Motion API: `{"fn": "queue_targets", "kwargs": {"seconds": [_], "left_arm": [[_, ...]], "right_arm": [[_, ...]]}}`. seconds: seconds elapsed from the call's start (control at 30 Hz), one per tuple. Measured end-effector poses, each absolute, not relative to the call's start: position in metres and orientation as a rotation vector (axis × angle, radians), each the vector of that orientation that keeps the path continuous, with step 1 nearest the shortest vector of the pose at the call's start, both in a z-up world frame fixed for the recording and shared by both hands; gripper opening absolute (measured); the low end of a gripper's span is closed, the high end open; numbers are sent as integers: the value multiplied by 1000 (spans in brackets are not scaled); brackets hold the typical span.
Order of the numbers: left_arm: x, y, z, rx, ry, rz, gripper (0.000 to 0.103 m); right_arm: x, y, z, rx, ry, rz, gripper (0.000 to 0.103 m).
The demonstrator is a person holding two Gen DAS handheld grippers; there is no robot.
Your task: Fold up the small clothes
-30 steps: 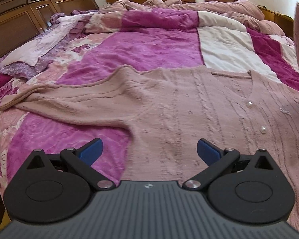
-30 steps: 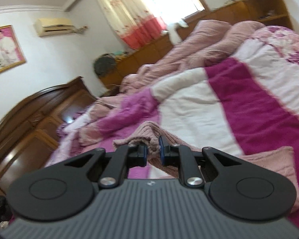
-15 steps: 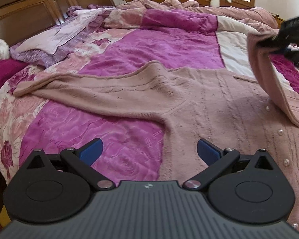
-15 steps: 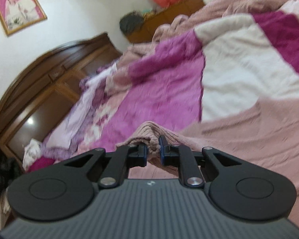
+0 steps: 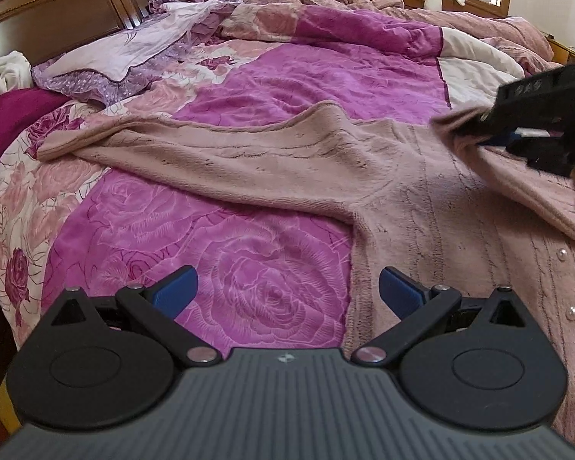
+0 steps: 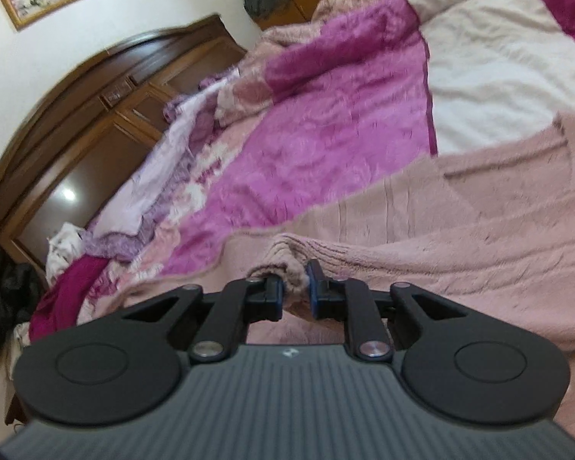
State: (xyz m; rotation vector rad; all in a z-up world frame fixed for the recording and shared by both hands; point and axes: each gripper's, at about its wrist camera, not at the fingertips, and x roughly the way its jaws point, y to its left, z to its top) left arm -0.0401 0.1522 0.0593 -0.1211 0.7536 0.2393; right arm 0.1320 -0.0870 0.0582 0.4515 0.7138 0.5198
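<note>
Pink knit cardigan [image 5: 421,199] lies spread on the floral bedspread [image 5: 218,260]. My right gripper [image 6: 296,287] pinches a sleeve cuff, I think, carried over the body: first fold underway. My left gripper [image 5: 285,287] hangs wide, empty; far sleeve [image 5: 180,145] unfolded.

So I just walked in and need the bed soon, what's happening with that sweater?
A person with a gripper in each hand is folding a pink cardigan spread on the bed's blanket. The right gripper is shut on a bunched piece of the knit, holding it over the cardigan's body. The left gripper is open and holds nothing, above the blanket beside the cardigan's edge. The other sleeve lies stretched out flat, not yet folded.
</note>
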Motion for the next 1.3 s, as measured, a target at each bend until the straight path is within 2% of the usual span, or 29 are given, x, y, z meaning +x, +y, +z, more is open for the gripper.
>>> {"fn": "queue_targets", "kwargs": {"seconds": [0.07, 0.13, 0.2, 0.27, 0.47, 0.7, 0.77, 0.87, 0.93, 1.0, 1.3], "left_arm": [[-39, 153, 59, -124, 753, 239, 103], [-38, 153, 60, -121, 750, 237, 103], [-38, 153, 62, -117, 743, 235, 103], [-38, 152, 64, -115, 737, 233, 103], [-31, 149, 72, -99, 713, 218, 103], [8, 144, 89, -112, 664, 141, 103], [23, 142, 93, -132, 653, 94, 100], [48, 136, 94, -151, 665, 25, 86], [66, 134, 92, -166, 685, -3, 74], [83, 136, 88, -206, 711, -26, 69], [134, 142, 50, -381, 853, -61, 68]], "right_arm": [[134, -80, 47, 436, 757, 497, 19], [134, -76, 38, 439, 794, 491, 34], [131, -77, 33, 469, 806, 521, 60], [125, -77, 35, 473, 798, 548, 72], [101, -88, 58, 366, 779, 641, 72], [82, -154, 69, 306, 730, 522, 72], [79, -179, 68, 264, 709, 436, 72], [77, -213, 63, 218, 694, 317, 72], [77, -234, 59, 200, 689, 239, 72], [76, -253, 56, 180, 678, 171, 72], [73, -295, 28, 142, 688, 57, 70]]}}
